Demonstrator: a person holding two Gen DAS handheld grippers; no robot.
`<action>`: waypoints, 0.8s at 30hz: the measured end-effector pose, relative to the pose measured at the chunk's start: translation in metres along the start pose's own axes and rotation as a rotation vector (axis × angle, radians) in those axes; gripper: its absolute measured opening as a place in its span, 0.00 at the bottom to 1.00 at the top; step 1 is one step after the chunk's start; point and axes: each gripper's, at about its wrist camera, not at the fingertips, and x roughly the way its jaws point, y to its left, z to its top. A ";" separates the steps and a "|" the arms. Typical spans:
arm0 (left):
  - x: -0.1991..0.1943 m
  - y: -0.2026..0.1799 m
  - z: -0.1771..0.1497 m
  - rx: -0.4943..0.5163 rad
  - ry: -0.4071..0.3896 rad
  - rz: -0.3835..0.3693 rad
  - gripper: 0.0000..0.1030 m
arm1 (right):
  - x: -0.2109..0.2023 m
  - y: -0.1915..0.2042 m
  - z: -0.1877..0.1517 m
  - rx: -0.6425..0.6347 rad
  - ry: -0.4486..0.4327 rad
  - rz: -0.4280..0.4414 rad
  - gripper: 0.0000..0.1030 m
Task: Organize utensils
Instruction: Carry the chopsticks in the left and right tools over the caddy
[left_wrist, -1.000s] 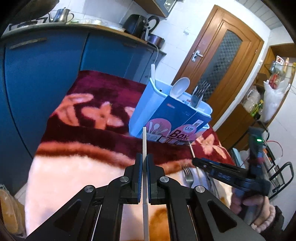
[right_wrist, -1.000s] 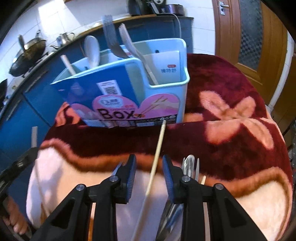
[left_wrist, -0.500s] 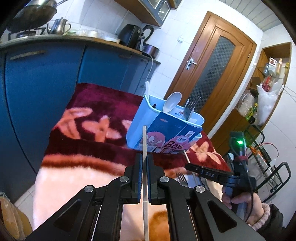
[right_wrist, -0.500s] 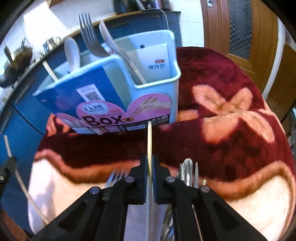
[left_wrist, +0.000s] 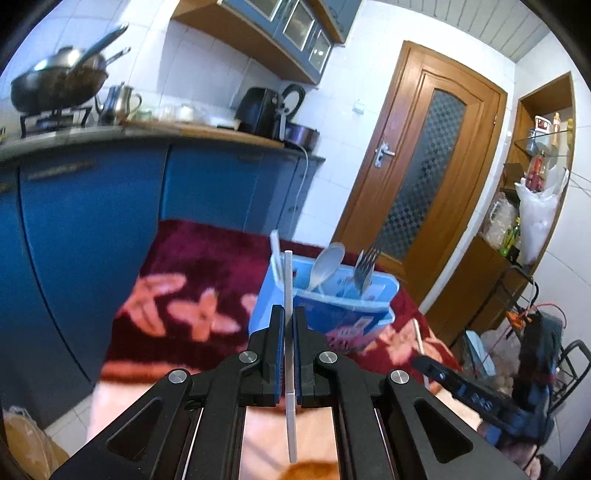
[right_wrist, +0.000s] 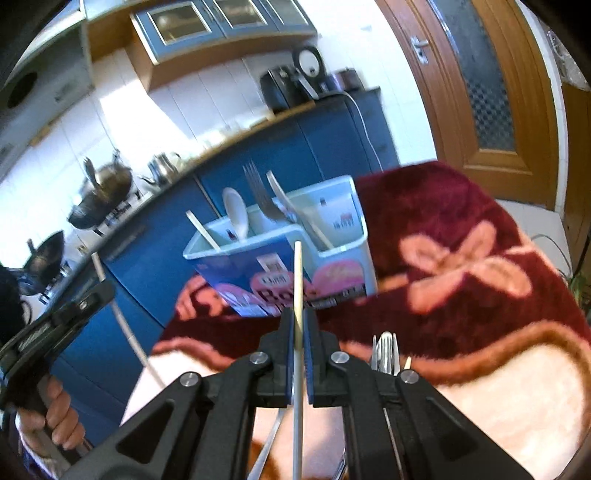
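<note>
A light blue utensil box stands on the maroon flowered blanket, holding a white spoon, a fork and chopsticks. My left gripper is shut on a white chopstick, held upright in front of the box's left end. My right gripper is shut on a pale wooden chopstick, raised in front of the box. The left gripper also shows in the right wrist view, and the right gripper in the left wrist view.
Loose forks lie on the pink part of the blanket by my right gripper. Blue kitchen cabinets run behind the table, with pans and a kettle on the counter. A wooden door stands at the right.
My right gripper closed on the wooden chopstick and lifted it off the blanket. Both grippers rose and tilted up, so the box sits lower in both views.
</note>
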 end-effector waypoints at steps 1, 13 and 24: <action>0.000 -0.002 0.004 0.000 -0.007 0.002 0.04 | -0.005 -0.001 0.002 -0.007 -0.023 0.008 0.06; 0.005 -0.036 0.075 0.065 -0.196 0.054 0.04 | -0.026 -0.023 0.013 -0.044 -0.128 0.019 0.06; 0.037 -0.043 0.097 0.102 -0.281 0.102 0.04 | -0.030 -0.039 0.019 -0.035 -0.164 0.008 0.06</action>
